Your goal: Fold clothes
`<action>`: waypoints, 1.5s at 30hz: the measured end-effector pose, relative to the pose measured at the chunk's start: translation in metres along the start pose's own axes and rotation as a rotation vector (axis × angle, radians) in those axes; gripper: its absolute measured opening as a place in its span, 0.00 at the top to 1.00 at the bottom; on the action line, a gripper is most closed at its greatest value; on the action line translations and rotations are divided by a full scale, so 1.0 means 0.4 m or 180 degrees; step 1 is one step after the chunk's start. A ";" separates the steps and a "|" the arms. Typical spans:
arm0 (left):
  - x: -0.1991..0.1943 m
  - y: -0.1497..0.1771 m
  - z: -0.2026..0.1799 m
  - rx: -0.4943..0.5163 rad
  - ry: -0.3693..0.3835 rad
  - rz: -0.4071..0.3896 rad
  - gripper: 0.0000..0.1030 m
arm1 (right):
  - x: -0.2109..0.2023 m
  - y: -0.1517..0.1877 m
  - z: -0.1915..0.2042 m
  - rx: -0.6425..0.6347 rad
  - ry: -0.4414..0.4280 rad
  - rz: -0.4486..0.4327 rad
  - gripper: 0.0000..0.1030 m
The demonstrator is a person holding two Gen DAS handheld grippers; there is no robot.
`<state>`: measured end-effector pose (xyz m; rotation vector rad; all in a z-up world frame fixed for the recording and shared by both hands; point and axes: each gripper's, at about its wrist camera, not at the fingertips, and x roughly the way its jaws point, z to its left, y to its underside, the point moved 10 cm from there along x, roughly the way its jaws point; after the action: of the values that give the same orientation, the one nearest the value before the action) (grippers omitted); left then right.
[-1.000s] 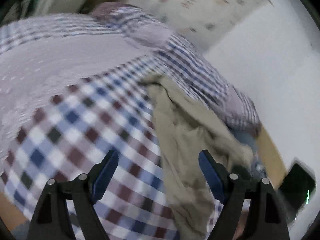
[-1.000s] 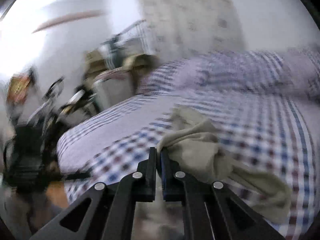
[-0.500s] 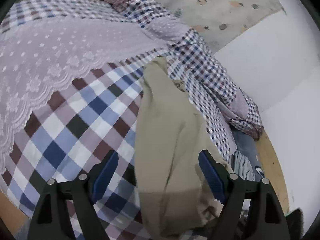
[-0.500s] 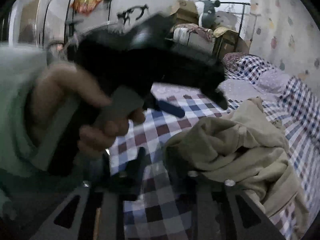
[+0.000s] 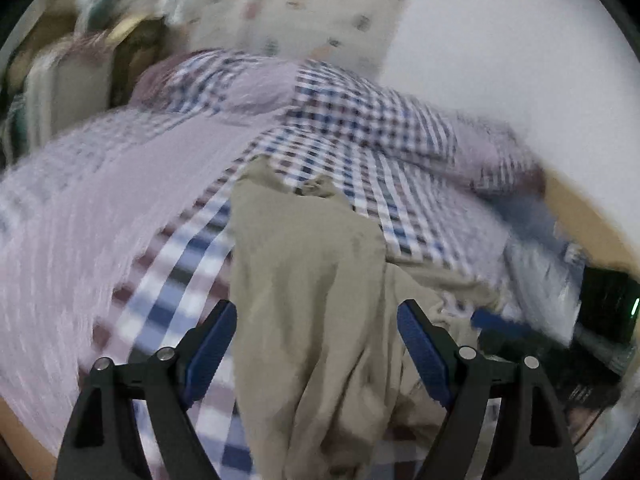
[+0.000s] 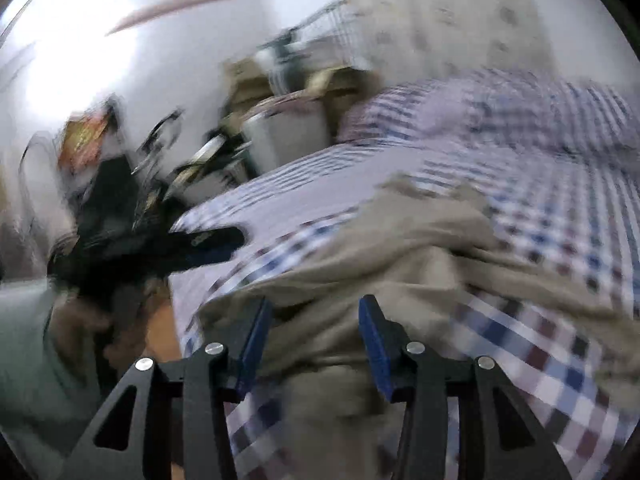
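Khaki garment (image 5: 308, 280) lying rumpled in a long strip on the checked bed (image 5: 400, 168). Left gripper (image 5: 316, 344) and right gripper (image 6: 316, 332) hover with jaws wide, empty. The cloth appears soft and limp; grasp at an edge or corner.

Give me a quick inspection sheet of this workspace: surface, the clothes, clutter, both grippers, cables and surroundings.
Surface: bed with checked cover, lilac lace panel on one side.
Job's things: tan garment lies rumpled on the cover, unfolded.
Clutter: checked pillows at the head; black device with green light beside the bed.
Grippers: left gripper open, above the garment; right gripper open, garment between its fingers.
Cables: nothing seen.
Surroundings: white wall, dotted wallpaper, stacked boxes; frames blurred.
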<state>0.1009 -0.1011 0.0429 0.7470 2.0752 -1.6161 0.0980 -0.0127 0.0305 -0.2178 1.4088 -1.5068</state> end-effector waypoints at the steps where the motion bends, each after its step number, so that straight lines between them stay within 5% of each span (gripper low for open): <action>1: 0.022 -0.011 -0.028 0.0192 -0.0056 0.0069 0.17 | 0.002 -0.011 -0.032 0.0145 0.0014 -0.0023 0.50; 8: 0.184 -0.029 -0.161 0.1063 -0.0252 0.0636 0.24 | 0.014 -0.024 -0.122 0.0502 0.0147 0.0017 0.49; 10: 0.242 -0.013 -0.160 0.1118 -0.0308 0.0886 0.34 | 0.017 -0.020 -0.134 0.0536 0.0189 0.0050 0.49; 12: 0.282 0.005 -0.145 0.1101 -0.0361 0.1076 0.63 | 0.020 -0.017 -0.146 0.0570 0.0230 0.0082 0.51; 13: 0.299 0.015 -0.138 0.1058 -0.0362 0.1174 0.70 | 0.021 -0.014 -0.152 0.0587 0.0247 0.0098 0.49; 15: 0.303 0.010 -0.128 0.0923 -0.0326 0.1171 0.90 | 0.025 -0.006 -0.156 0.0629 0.0233 0.0127 0.49; 17: 0.278 -0.021 -0.114 0.0732 -0.0235 0.1036 0.94 | 0.031 0.002 -0.162 0.0652 0.0242 0.0160 0.49; 23: 0.175 -0.135 -0.012 -0.0059 0.0161 0.0636 0.95 | 0.045 0.029 -0.191 0.0748 0.0316 0.0266 0.49; 30: 0.069 -0.222 0.173 -0.0787 0.0288 0.0271 0.96 | 0.075 0.057 -0.180 0.0690 0.0310 0.0410 0.49; 34: 0.008 -0.250 0.332 -0.1209 0.0051 -0.0084 0.97 | 0.091 0.077 -0.159 0.0561 0.0306 0.0504 0.49; 38: -0.008 -0.234 0.489 -0.1436 -0.0362 -0.0153 0.97 | 0.097 0.090 -0.152 0.0501 0.0311 0.0548 0.49; 42: 0.021 -0.163 0.625 -0.1527 -0.0907 0.0140 0.95 | 0.100 0.095 -0.148 0.0472 0.0304 0.0568 0.49; 45: 0.018 -0.142 0.632 -0.1558 -0.0939 0.0173 0.94 | 0.103 0.097 -0.145 0.0465 0.0301 0.0587 0.49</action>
<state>0.0571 -0.3555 0.0185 0.3662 2.0816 -1.0438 0.0582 0.0014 -0.0387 0.0727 1.3466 -1.4742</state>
